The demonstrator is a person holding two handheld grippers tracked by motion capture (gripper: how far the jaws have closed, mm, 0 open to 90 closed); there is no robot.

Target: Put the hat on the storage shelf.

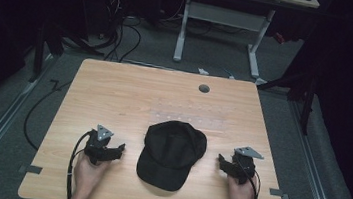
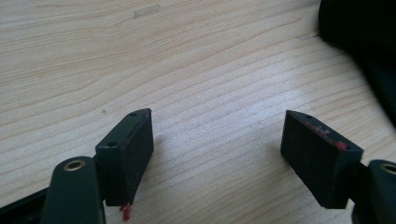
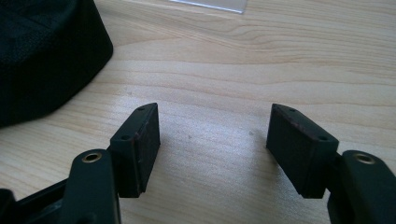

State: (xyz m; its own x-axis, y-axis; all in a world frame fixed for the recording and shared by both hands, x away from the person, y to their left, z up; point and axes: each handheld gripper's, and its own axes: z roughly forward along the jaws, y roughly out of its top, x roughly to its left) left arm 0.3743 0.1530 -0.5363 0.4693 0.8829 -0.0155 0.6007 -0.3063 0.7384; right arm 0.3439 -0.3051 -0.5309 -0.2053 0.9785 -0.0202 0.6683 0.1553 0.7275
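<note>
The black baseball cap (image 1: pixel 172 152) lies on the light wooden worktop (image 1: pixel 130 94), in the near half and about midway between its left and right edges. Its long axis runs from near to far, tilted slightly: the flat brim points toward the near edge and a little left, while the rounded crown sits at the far end, a little right. It rests with the crown up. The left gripper (image 1: pixel 119 149) sits on the worktop just left of the cap, apart from it, held in the person's left hand (image 1: pixel 86 172); its fingers (image 2: pixel 126 154) stand wide apart with only bare wood between them, and the cap's dark edge shows at the far right of the left gripper view. The right gripper (image 1: pixel 220 160) rests just right of the cap, held in the right hand (image 1: pixel 242 192), its fingers (image 3: pixel 140 144) likewise spread wide over bare wood, the cap at the upper left of its view.
</note>
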